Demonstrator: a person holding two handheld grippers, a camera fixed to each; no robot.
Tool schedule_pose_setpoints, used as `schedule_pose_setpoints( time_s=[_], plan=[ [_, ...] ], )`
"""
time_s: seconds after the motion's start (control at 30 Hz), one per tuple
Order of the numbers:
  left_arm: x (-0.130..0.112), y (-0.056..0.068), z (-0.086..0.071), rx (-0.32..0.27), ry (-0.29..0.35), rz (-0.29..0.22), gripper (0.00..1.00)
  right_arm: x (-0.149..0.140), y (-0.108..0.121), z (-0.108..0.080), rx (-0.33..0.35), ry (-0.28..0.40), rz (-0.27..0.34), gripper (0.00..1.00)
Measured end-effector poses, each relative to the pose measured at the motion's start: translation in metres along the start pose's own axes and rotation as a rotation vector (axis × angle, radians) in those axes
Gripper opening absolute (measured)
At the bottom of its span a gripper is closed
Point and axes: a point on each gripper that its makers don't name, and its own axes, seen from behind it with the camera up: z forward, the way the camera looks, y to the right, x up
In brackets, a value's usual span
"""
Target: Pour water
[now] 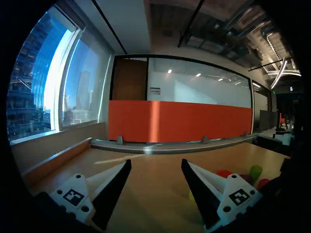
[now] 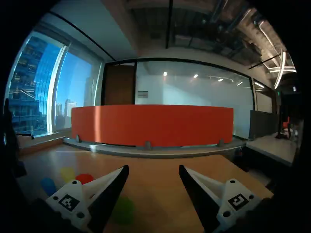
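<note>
My left gripper is open above a wooden table, with nothing between its fingers. Low on the right in the left gripper view lie several small coloured round things: a red one, a green one and a yellow one beside the right finger. My right gripper is also open and holds nothing. In the right gripper view, a yellow, a red, a blue and a green round thing sit low on the left. They are too blurred to identify.
An orange divider panel on a grey rail closes the table's far edge. Large windows with a wooden ledge run along the left. Another desk stands at the right. A dark shape edges the right gripper view's left side.
</note>
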Motion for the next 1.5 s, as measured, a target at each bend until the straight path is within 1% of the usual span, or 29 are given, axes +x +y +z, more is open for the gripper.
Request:
schedule_pose_setpoints(
  time_s=[0.2,0.4,0.5,0.6,0.7,0.8,0.9,1.0,1.1,1.3,1.4,1.5],
  plan=[
    [0.032,-0.001,0.0,0.0,-0.005,0.007,0.96,0.023,-0.002,0.0,0.015,-0.013,0.017,0.99],
    [0.065,0.001,0.0,-0.02,0.01,-0.013,0.96,0.048,-0.011,-0.001,0.048,-0.006,-0.004,0.99],
    [0.081,0.005,-0.001,-0.037,0.019,-0.013,0.96,0.058,-0.015,0.0,0.06,-0.014,-0.015,0.99],
    [0.095,0.012,-0.002,-0.064,0.017,-0.004,0.96,0.07,-0.02,0.0,0.075,-0.017,-0.019,0.99],
    [0.106,0.018,-0.002,-0.092,0.02,0.0,0.96,0.083,-0.023,-0.002,0.089,-0.008,-0.015,0.99],
    [0.111,0.022,-0.002,-0.112,0.02,-0.002,0.96,0.087,-0.025,-0.003,0.1,-0.001,-0.003,0.99],
    [0.111,0.026,-0.002,-0.136,0.015,0.005,0.96,0.085,-0.03,-0.004,0.131,-0.015,0.008,0.99],
    [0.11,0.036,-0.003,-0.186,0.011,0.019,0.96,0.085,-0.035,-0.005,0.177,-0.025,0.011,0.99],
    [0.111,0.046,-0.006,-0.241,0.008,0.033,0.96,0.09,-0.045,-0.01,0.244,-0.016,0.006,0.99],
    [0.115,0.073,-0.017,-0.375,0.002,0.053,0.96,0.096,-0.079,-0.029,0.449,-0.021,-0.002,0.99],
    [0.119,0.082,-0.023,-0.422,0.004,0.057,0.96,0.098,-0.086,-0.035,0.508,-0.029,-0.006,0.99],
    [0.122,0.089,-0.028,-0.462,0.007,0.038,0.96,0.102,-0.089,-0.037,0.537,-0.021,-0.018,0.99]
  ],
)
